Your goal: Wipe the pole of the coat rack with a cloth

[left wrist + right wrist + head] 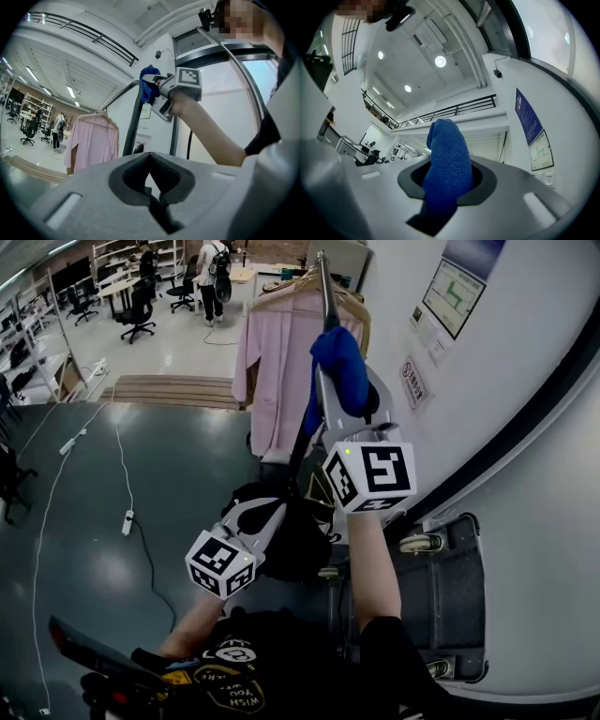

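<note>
The coat rack's dark pole [323, 298] rises in front of me in the head view and shows in the left gripper view as an upright pole [132, 126] bending at its top. A blue cloth [339, 367] lies against the pole high up, with my right gripper [349, 397] shut on it. The right gripper view shows the cloth [446, 168] bunched up between the jaws of the right gripper [443, 199]; the pole is hidden there. My left gripper [272, 512] hangs lower, left of the pole, shut and empty [152, 192].
A pink shirt [277, 362] hangs on the rack behind the pole. A grey suitcase [441, 587] stands at the lower right by the white wall [525, 381]. A cable with a power strip [127, 521] lies on the dark floor at left.
</note>
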`<state>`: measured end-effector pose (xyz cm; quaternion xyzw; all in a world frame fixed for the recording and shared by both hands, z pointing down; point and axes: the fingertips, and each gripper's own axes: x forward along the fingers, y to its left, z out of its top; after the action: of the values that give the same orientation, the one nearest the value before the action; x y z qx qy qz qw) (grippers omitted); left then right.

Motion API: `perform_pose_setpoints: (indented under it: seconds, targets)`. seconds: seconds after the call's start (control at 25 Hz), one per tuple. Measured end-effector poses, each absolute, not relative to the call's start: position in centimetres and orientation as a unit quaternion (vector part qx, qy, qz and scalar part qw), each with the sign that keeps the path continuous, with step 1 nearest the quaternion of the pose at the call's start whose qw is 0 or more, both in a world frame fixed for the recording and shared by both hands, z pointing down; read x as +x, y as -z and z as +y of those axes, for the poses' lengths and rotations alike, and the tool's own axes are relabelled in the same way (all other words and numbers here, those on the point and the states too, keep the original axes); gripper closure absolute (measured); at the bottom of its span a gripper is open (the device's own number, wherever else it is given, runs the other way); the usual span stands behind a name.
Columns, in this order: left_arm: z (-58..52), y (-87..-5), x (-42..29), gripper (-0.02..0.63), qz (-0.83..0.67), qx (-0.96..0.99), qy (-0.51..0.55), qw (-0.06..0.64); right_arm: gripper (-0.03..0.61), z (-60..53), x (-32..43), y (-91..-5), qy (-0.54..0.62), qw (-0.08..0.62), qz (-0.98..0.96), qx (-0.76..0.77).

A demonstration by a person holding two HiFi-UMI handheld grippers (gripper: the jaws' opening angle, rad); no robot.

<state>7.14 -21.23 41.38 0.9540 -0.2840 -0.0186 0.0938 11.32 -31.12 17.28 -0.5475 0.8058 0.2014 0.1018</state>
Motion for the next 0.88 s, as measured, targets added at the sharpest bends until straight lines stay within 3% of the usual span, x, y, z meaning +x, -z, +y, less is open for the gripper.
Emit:
perform_pose_setpoints:
  seconds: [0.2,0.48,0.76,0.88]
  targets:
    - [-21.2,-41.6,7.8,0.615,-0.276,0.956,0.019,0.098,0.482,-28.5,10.5,-23.0,-0.255,0.064,0.782,-0.565]
    - [-21.3,-42.3,7.2,0.615,-0.28,0.954,0.018,0.109,0.482,-28.2,10.7,-35.9,-0.18,0.012,0.816,-0.55]
    - [-21.1,-42.4,6.9,0.615,-0.284,0.952,0.02,0.111,0.479,-28.3,10.6,-35.2,-0.177,0.001,0.818,-0.547]
    - [-21.2,-42.4,6.9,0.615,-0.278,0.953,0.021,0.118,0.477,-28.5,10.9,-31.2,-0.16,0.044,0.826,-0.538]
